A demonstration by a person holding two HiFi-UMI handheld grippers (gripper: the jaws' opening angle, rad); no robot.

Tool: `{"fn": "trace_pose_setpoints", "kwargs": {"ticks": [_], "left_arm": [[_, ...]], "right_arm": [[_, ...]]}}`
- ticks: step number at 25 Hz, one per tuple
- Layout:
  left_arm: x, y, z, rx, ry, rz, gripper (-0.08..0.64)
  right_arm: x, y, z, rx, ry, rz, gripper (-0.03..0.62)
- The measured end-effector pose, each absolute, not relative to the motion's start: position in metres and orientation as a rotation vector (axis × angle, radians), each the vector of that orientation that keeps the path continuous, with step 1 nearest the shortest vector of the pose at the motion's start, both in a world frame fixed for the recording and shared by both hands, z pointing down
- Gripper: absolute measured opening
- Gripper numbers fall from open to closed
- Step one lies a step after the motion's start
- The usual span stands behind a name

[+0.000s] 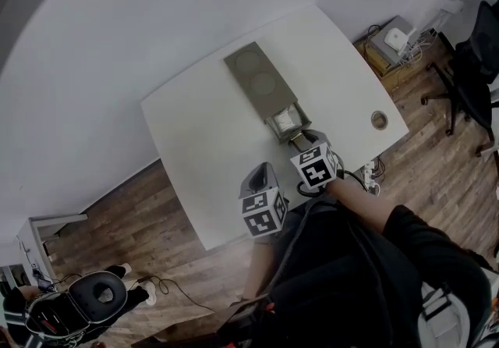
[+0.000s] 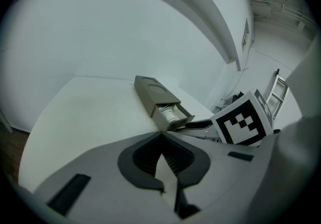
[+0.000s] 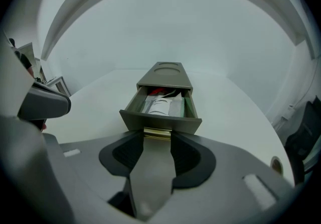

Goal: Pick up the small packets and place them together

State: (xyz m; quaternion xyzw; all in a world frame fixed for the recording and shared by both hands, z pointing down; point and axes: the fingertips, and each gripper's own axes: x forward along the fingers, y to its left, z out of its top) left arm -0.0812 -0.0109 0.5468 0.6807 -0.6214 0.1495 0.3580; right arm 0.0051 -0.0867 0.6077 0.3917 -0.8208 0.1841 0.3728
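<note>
A long grey box (image 1: 256,77) lies on the white table (image 1: 195,136), and its drawer (image 3: 161,116) is pulled out toward me. Small packets (image 3: 161,104), white with a red one behind, lie inside the drawer. My right gripper (image 3: 157,140) is at the drawer's front, shut on its brass handle (image 3: 157,132). In the head view that right gripper (image 1: 296,138) touches the drawer (image 1: 286,118). My left gripper (image 2: 160,137) hovers near the table's front edge, shut and empty, and it looks at the drawer (image 2: 173,115) from the side.
A round cable hole (image 1: 379,119) sits near the table's right corner. On the wooden floor are a power strip (image 1: 368,176), a white device on a low stand (image 1: 398,38), a black office chair (image 1: 472,65), and another chair (image 1: 93,296) at the lower left.
</note>
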Motion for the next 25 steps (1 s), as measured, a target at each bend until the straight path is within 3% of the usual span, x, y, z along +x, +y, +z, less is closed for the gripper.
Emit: {"fn": "trace_pose_setpoints", "kwargs": {"ticks": [25], "left_arm": [[-0.058,0.021,0.545,1.703,-1.648,0.391,-0.005]], "right_arm": [[0.027,-0.051,0.609,0.964,-2.109,0.488,0.167]]}}
